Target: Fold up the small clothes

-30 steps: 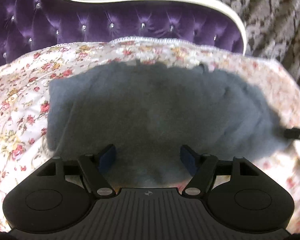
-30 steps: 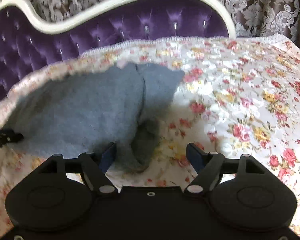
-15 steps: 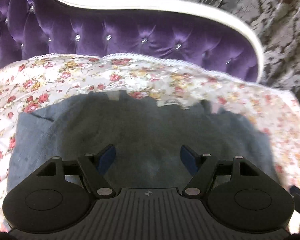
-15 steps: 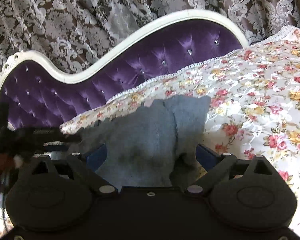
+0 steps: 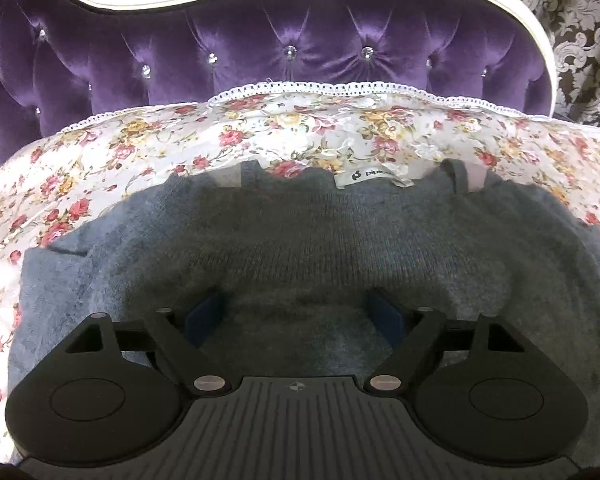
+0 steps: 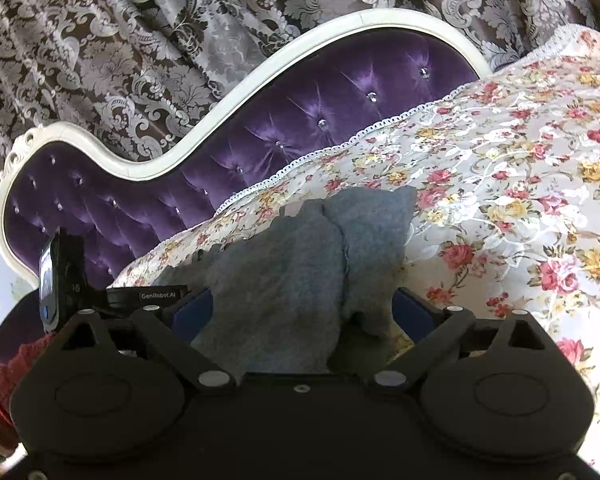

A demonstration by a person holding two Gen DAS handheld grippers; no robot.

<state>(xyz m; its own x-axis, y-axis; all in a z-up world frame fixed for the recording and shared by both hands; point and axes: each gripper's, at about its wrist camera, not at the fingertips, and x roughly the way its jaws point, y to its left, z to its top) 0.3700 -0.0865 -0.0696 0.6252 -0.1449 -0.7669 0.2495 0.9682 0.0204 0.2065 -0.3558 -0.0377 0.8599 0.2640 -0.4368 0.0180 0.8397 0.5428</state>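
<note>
Both views are sharp, with no motion blur. Light is soft and even in the left wrist view, with bright sheen on the tufted purple headboard (image 5: 284, 60) and sparkle on its crystal buttons. A broad dim shadow lies across the near middle of the grey sweater (image 5: 300, 248), under the left gripper (image 5: 298, 314). In the right wrist view daylight glares from the far left edge, washing it white, while the floral bedspread (image 6: 520, 184) at right is brightly lit. Fisheye distortion bends the headboard rim and curtain (image 6: 140, 40) at the edges.
</note>
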